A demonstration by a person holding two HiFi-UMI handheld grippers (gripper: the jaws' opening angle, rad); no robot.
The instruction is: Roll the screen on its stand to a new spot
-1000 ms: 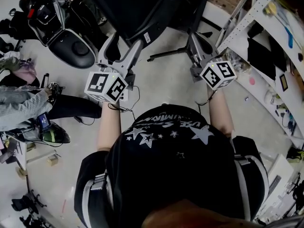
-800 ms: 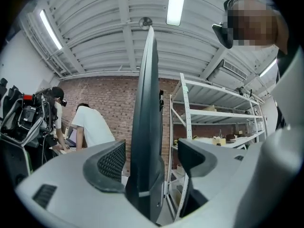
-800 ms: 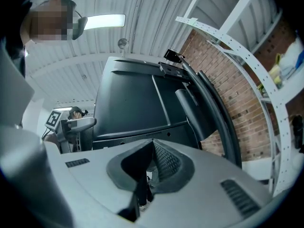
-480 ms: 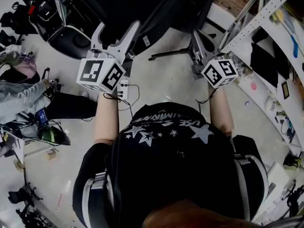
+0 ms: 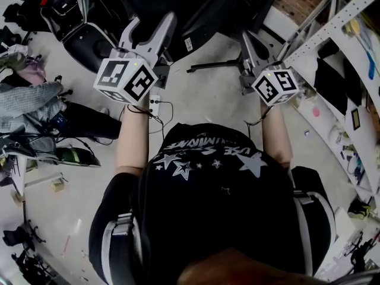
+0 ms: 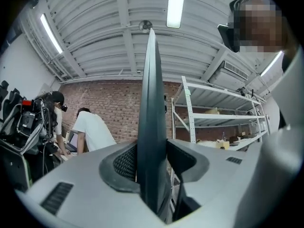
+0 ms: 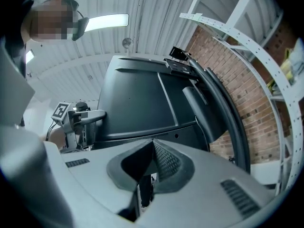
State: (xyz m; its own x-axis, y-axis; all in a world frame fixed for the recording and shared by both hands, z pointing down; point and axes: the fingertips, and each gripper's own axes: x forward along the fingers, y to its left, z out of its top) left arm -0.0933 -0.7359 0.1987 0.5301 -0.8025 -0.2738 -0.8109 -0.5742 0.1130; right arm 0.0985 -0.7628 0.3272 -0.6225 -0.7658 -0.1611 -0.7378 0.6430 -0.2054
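**Head view.** I see the left gripper (image 5: 147, 29) and the right gripper (image 5: 250, 43) held out ahead of the person. Both reach the dark screen (image 5: 172, 2) at the top of the frame, left gripper at its left side, right gripper at its right. A leg of the stand (image 5: 208, 67) lies on the floor between them. A shelf (image 5: 332, 27) stands at the right.

**Left gripper view.** The screen (image 6: 152, 89) shows edge-on and upright, rising from between the jaws. Both pads press on its faces — clamped on the panel. A brick wall (image 6: 118, 108) lies behind.

**Right gripper view.** The back of the screen (image 7: 137, 103) fills the middle. The jaws are drawn together, pads meeting, tips just under the screen's lower edge — I cannot tell whether they pinch it.
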